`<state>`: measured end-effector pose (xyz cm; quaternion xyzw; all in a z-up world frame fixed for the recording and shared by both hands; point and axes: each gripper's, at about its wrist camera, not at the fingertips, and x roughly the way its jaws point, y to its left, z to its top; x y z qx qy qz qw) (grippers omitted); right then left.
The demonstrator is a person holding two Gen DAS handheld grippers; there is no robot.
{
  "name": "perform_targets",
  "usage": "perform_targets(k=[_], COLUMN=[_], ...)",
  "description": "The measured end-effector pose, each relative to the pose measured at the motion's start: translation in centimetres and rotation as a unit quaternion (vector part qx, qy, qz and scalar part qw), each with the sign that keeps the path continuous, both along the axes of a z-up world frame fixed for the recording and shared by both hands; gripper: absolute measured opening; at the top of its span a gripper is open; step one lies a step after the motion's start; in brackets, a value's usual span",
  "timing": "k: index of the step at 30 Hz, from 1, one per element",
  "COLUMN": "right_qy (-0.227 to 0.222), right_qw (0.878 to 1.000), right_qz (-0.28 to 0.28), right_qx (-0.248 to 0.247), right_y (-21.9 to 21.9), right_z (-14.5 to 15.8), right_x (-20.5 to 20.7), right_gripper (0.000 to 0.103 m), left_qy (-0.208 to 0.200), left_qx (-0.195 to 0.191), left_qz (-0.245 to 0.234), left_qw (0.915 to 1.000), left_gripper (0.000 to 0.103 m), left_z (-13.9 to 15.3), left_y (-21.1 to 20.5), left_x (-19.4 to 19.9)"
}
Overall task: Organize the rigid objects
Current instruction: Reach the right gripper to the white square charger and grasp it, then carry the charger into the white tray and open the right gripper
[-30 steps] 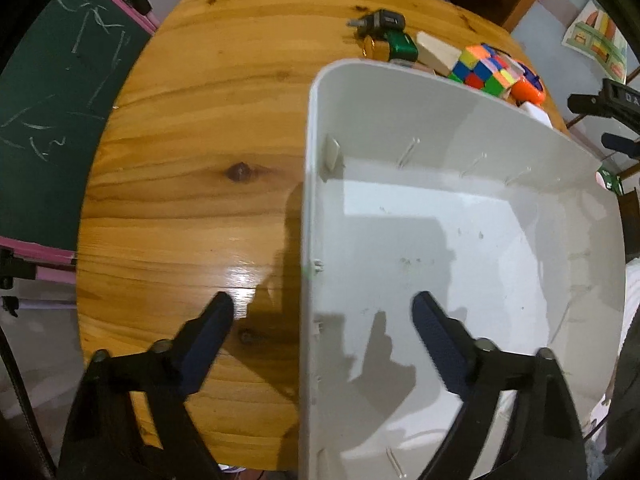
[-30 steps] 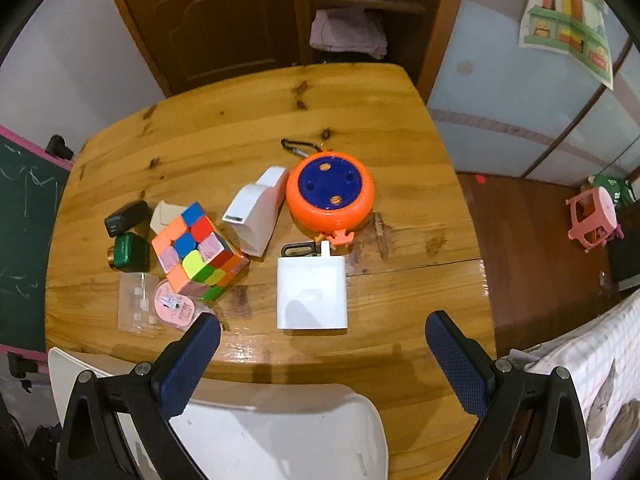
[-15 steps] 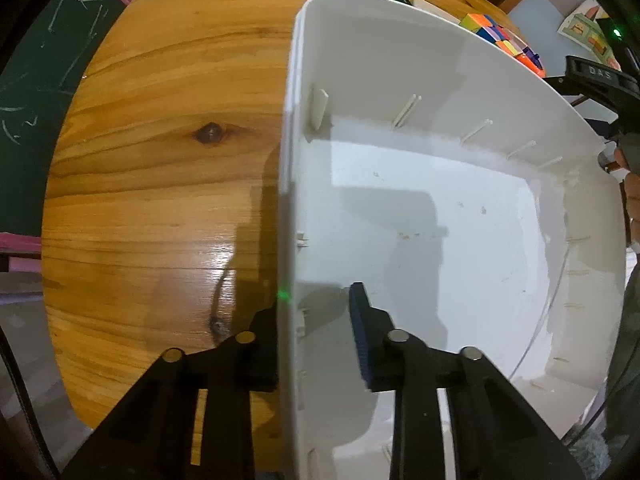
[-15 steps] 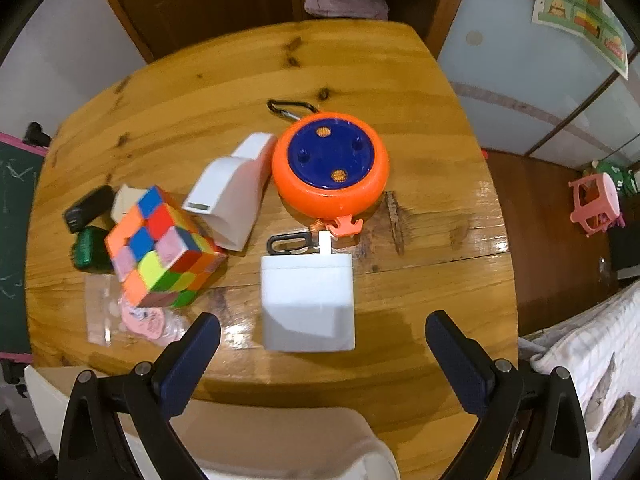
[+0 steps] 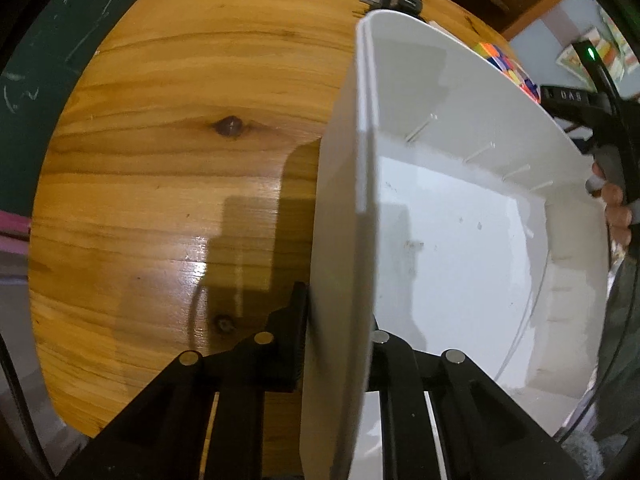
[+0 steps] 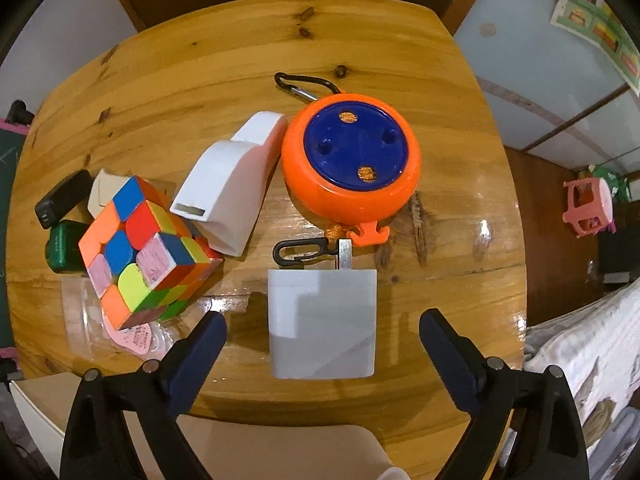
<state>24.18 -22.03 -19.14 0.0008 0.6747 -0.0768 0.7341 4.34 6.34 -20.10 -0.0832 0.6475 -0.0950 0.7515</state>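
Observation:
My left gripper (image 5: 338, 320) is shut on the left wall of the empty white plastic bin (image 5: 452, 248), which is tilted on the wooden table (image 5: 160, 160). My right gripper (image 6: 322, 336) is open, its fingers either side of the white plug charger (image 6: 322, 320), just above it. Beyond lie an orange and blue round reel (image 6: 352, 164), a white wedge-shaped box (image 6: 232, 184), a colour cube (image 6: 140, 252), a green object (image 6: 64, 246), a black adapter (image 6: 62, 198) and a clear packet with a pink label (image 6: 132, 336).
The bin's rim (image 6: 280, 448) lies under my right gripper at the table's near edge. The cube's top (image 5: 508, 64) and the other hand-held gripper (image 5: 592, 112) show past the bin. A chalkboard (image 5: 40, 60) stands left of the table; a bed (image 6: 580, 352) is at right.
My left gripper closed on the bin's left wall and the bin has tipped and shifted. My right gripper moved forward and down toward the white charger.

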Motion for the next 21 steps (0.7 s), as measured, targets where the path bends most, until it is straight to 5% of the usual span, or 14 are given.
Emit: perform_targets(k=[5,10,15,18,21], right_qy=[0.026,0.068,0.071,0.062,0.058], right_qw=[1.0,0.997,0.997,0.997,0.997], right_qz=[0.0,-0.004,-0.011,-0.014,-0.015], right_qx=[0.007,0.031,0.042,0.043,0.045], right_y=[0.4,0.3,0.2,0.1,-0.2], right_z=[-1.1,-2.9,-3.7,-3.3,-3.1], right_x=[1.2,2.1,2.3,2.0,1.6], right_gripper=[0.093,0.069,0.069,0.055,0.055], left_qy=[0.001,0.0,0.001,0.002,0.001], left_qx=[0.004,0.01,0.01,0.008,0.014], left_qz=[-0.001,-0.005,-0.007,-0.007,-0.011], left_qw=[1.0,0.9999,0.9999,0.9999,0.9998], left_gripper=[0.015,0.015,0.015,0.015,0.015], left_z=[0.1,-0.1,-0.1,-0.2,-0.2], left_y=[0.0,-0.3,-0.6,-0.4,-0.7], left_x=[0.3,1.0,1.3,1.4,1.4])
